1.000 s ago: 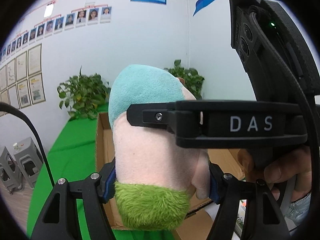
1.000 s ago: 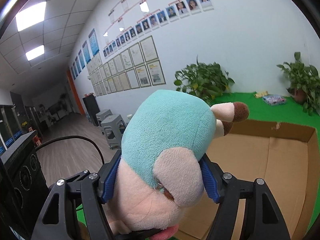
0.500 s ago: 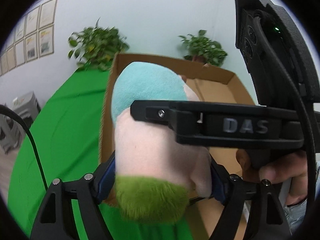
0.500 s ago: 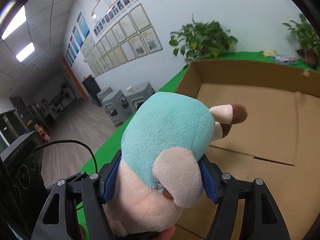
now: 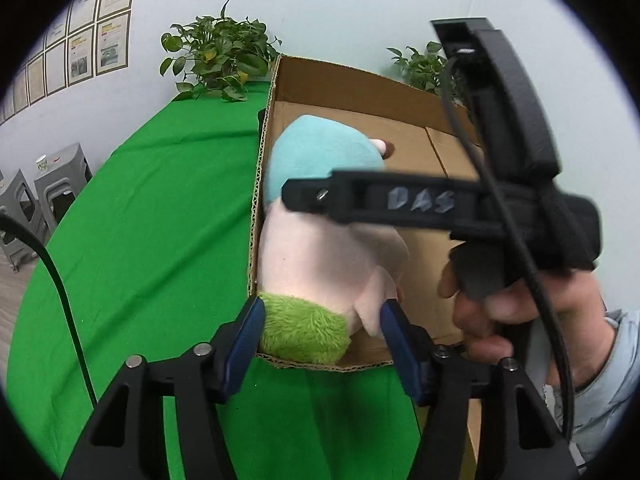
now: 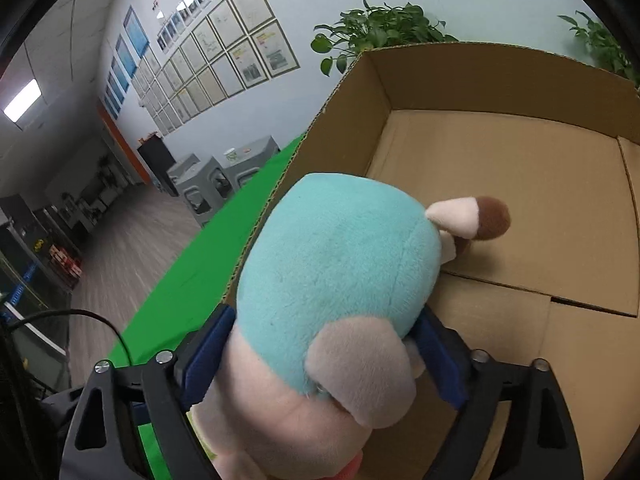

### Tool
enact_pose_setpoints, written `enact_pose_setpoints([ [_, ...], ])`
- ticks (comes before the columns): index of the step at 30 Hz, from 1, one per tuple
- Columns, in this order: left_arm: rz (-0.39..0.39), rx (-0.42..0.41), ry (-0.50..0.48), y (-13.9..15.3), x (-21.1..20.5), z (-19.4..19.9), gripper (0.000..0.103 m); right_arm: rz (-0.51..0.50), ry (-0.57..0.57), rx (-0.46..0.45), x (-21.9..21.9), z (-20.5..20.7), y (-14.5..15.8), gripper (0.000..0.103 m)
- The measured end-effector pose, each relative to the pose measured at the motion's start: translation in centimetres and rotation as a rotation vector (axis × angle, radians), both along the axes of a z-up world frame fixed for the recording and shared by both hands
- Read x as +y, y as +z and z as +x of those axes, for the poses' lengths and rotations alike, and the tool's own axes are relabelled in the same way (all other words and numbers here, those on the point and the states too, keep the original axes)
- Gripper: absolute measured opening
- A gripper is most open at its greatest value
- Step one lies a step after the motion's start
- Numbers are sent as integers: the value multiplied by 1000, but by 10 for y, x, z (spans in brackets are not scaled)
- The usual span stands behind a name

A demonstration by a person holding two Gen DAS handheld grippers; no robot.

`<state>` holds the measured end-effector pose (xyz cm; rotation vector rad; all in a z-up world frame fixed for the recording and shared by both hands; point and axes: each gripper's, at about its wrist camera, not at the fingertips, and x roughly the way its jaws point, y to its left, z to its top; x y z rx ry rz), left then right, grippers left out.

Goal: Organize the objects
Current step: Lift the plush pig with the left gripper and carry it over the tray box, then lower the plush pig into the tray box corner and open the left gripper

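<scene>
While both tools have a hold on the plush toy (image 5: 320, 240), the step in hand looks like lowering it into the cardboard box (image 6: 520, 184). The left tool (image 5: 322, 332) is clamped on the toy's green, furry end, though its right pad seems barely to touch the pink body, so that grip may be loosening. The right tool (image 6: 320, 356) is squeezed around the toy just below its turquoise cap, both blue pads pressed into the plush.

The toy hangs over the box's near left corner, partly inside the walls and above the floor of the box; whether it touches the bottom I cannot tell. The box stands on the green table (image 5: 160, 220).

Next, I judge, the toy must go lower and further in from that corner wall, then both tools must part and draw back without dragging the fur over the rim.

The toy's face is hidden in both views. The right tool's black body crosses the left view and covers the box's right side.
</scene>
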<state>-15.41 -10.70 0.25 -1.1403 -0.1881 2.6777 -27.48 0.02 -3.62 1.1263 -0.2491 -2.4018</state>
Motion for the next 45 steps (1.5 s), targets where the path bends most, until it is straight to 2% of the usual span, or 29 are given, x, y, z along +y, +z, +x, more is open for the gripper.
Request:
enact_pose_setpoints([
  [6, -1, -12, 7, -4, -5, -7, 51, -68, -57, -16, 20, 12, 17, 92],
  [9, -8, -22, 8, -7, -4, -9, 49, -68, -38, -115, 32, 24, 12, 92],
  [10, -5, -31, 7, -9, -5, -10, 48, -56, -15, -145, 28, 23, 2, 90],
  [11, -8, -46, 8, -11, -5, -12, 47, -40, 1, -151, 24, 18, -1, 83],
  [13, -19, -36, 5, -12, -5, -10, 45, -72, 16, -135, 18, 22, -5, 72],
  [17, -11, -42, 7, -13, -11, -12, 44, -64, 3, -87, 7, 19, -7, 69],
  [19, -12, -41, 11, -11, -10, -8, 44, -83, -9, -78, 6, 17, -10, 69],
  [22, -35, -27, 15, -4, -7, 3, 45, -70, -44, -69, 3, 20, -3, 77],
  [24, -50, -5, 30, 3, -7, 12, 47, -11, -93, -30, 2, 32, 10, 89],
  [26, -78, 16, 43, 14, -5, 22, 59, 34, -132, 61, 6, 56, 36, 102],
  [27, -92, 26, 51, 17, -6, 26, 67, 37, -142, 93, 11, 68, 48, 103],
  [30, -116, 100, 59, 34, -1, 45, 72, 80, -206, 162, 24, 111, 74, 103],
  [31, -121, 118, 63, 39, 3, 50, 80, 122, -250, 175, 32, 133, 78, 103],
  [37, -111, 252, 77, 58, 34, 89, 81, 240, -396, 192, 81, 260, 79, 103],
  [42, -88, 280, 28, 58, 57, 119, 81, 285, -481, 210, 99, 351, 80, 103],
  [43, -93, 283, 21, 57, 61, 125, 81, 294, -493, 213, 111, 379, 75, 103],
  [45, -89, 281, 10, 56, 65, 133, 81, 317, -502, 216, 128, 410, 68, 103],
])
